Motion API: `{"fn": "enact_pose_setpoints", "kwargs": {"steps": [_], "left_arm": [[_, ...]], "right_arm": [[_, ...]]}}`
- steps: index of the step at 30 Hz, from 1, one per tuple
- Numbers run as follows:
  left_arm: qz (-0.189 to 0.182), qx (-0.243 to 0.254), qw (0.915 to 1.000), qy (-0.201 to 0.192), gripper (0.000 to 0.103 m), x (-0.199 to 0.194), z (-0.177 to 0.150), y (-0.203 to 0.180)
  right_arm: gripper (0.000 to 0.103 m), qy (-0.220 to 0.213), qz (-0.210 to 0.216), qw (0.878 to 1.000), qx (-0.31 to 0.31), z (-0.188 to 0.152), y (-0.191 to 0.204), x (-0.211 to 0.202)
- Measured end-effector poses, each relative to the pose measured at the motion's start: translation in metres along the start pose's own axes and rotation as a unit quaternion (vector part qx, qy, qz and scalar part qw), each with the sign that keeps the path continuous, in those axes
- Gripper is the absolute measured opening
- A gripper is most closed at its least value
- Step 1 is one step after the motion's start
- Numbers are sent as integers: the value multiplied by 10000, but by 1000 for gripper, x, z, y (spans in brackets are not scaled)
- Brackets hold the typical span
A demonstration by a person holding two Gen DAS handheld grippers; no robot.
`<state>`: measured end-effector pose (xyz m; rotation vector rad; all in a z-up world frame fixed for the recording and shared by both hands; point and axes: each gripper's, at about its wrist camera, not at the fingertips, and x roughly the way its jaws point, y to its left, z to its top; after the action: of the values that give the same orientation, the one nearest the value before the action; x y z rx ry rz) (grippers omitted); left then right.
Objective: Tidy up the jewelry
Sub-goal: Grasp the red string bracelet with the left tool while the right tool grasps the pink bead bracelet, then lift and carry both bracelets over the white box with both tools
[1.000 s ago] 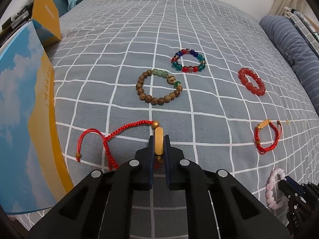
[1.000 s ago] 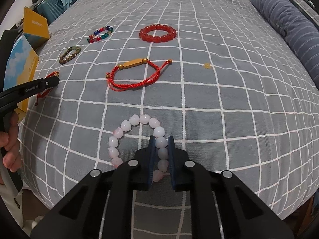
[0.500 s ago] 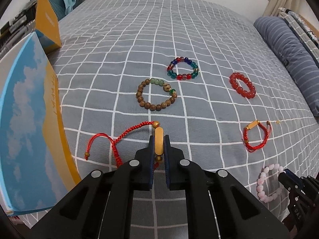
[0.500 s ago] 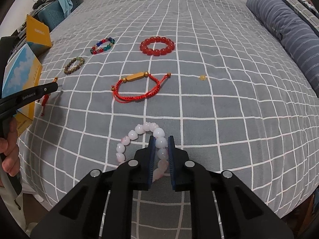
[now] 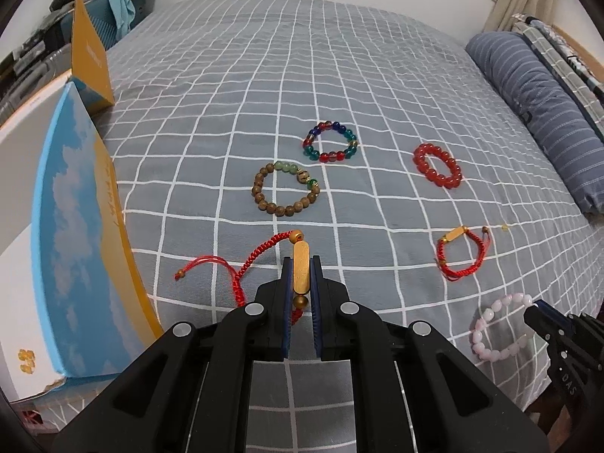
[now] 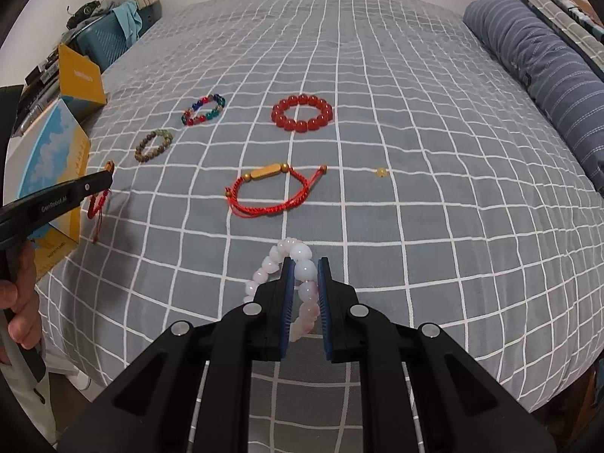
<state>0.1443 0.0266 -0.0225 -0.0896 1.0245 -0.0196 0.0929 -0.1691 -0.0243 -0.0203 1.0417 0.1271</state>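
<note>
My left gripper [image 5: 301, 264] is shut on the gold bar of a red cord bracelet [image 5: 301, 270], whose cord [image 5: 241, 271] hangs down to the left above the bed. My right gripper [image 6: 304, 264] is shut on a pale pink bead bracelet [image 6: 304, 270], lifted off the bed; that bracelet [image 5: 498, 326] also shows in the left wrist view. On the grey checked bedspread lie a second red cord bracelet [image 6: 271, 188], a brown wooden bead bracelet [image 5: 285, 188], a multicoloured bead bracelet [image 5: 330, 146] and a red bead bracelet [image 5: 436, 165].
An open box with a blue-sky and yellow print [image 5: 75, 226] stands at the bed's left edge. A striped pillow [image 5: 543, 113] lies along the right side. A single loose yellow bead [image 6: 380, 172] rests on the bedspread. A hand [image 6: 19, 302] holds the left tool.
Both grippers have risen with their bracelets. The bed and the other bracelets look smaller and farther away; the pink bracelet now hangs free of the bedspread.
</note>
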Motion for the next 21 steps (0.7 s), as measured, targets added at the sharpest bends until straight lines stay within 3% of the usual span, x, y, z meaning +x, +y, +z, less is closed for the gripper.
{"fn": "enact_pose_setpoints", "kwargs": {"steps": [21], "left_arm": [[-274, 258, 9990, -259, 8, -46, 0, -9]], "right_arm": [[12, -458, -118, 9989, 12, 27, 7, -25]]}}
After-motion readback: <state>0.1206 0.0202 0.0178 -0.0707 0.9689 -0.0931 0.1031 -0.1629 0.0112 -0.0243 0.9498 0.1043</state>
